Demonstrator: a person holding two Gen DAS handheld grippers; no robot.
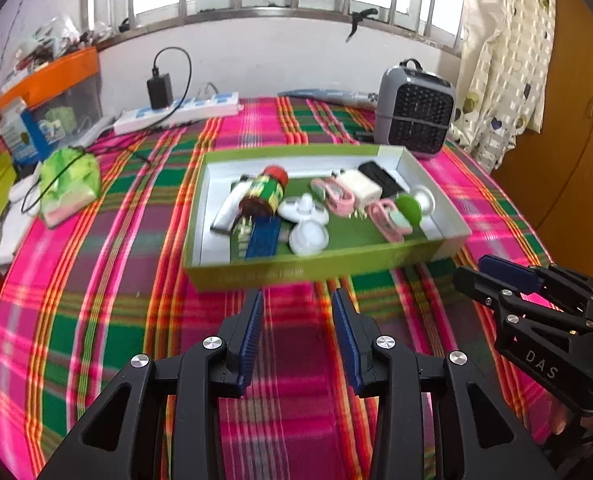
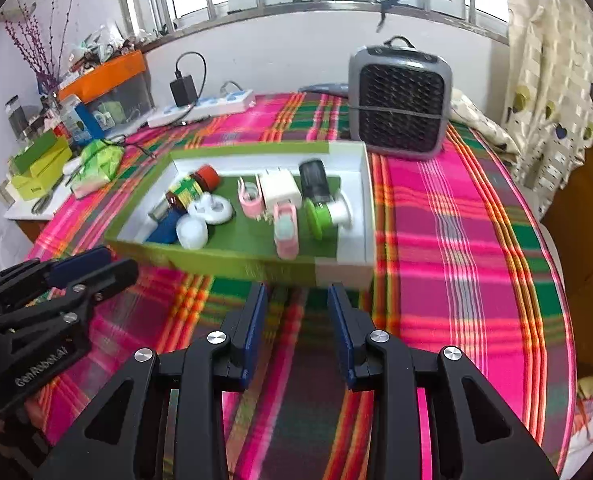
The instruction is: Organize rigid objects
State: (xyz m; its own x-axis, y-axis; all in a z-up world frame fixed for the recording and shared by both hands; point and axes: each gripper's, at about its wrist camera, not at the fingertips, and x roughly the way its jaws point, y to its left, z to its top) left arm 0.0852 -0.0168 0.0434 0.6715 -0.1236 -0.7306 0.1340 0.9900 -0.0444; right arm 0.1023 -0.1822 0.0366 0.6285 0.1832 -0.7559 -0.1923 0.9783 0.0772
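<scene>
Both grippers empty, jaws apart: left gripper, right gripper. Green box holding the small rigid items sits just above both in frame centre, long axis left-right; neither hand clearly nearer.

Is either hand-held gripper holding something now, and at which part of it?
Nothing is held. The left hand-held gripper and the right hand-held gripper both stand open and empty above the plaid cloth, in front of the green box.
</scene>
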